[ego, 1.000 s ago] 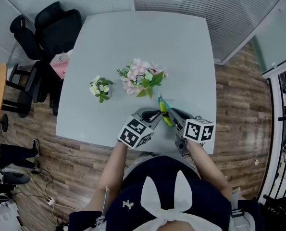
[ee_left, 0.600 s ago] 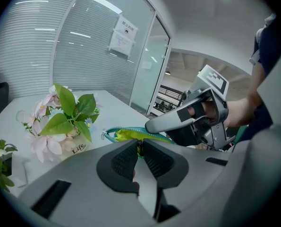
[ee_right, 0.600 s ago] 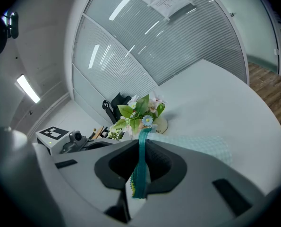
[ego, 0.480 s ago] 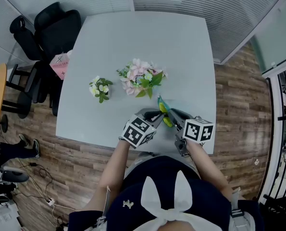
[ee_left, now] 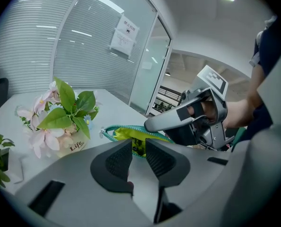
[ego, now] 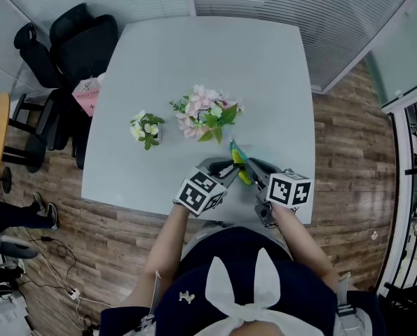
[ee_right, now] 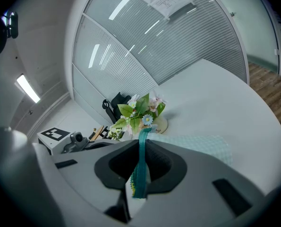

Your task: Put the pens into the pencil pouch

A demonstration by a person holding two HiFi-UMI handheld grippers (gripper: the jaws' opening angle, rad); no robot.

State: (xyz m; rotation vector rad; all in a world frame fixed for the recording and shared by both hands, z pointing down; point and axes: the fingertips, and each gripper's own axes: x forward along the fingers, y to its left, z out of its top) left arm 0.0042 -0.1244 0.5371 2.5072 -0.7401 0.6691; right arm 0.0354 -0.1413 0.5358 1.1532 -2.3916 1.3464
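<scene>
Almost nothing is shifting since a second ago. Right gripper (ee_right: 140, 150) is clamping the teal zipper edge of the pencil pouch (ee_left: 123, 134), and left gripper (ee_left: 138, 148) looks to be pinching its yellow lining. Mouth is being held, with no pens in sight.

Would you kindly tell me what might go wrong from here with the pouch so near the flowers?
1. The right gripper is shut only on the thin zipper band of the pencil pouch; it may slip, and near the table's front edge the pouch might fall.
2. The pink flower pot stands just behind the pouch; a forward push could tip it.
3. The left gripper, jaws narrowly apart, works close beside the right one; they could collide.
</scene>
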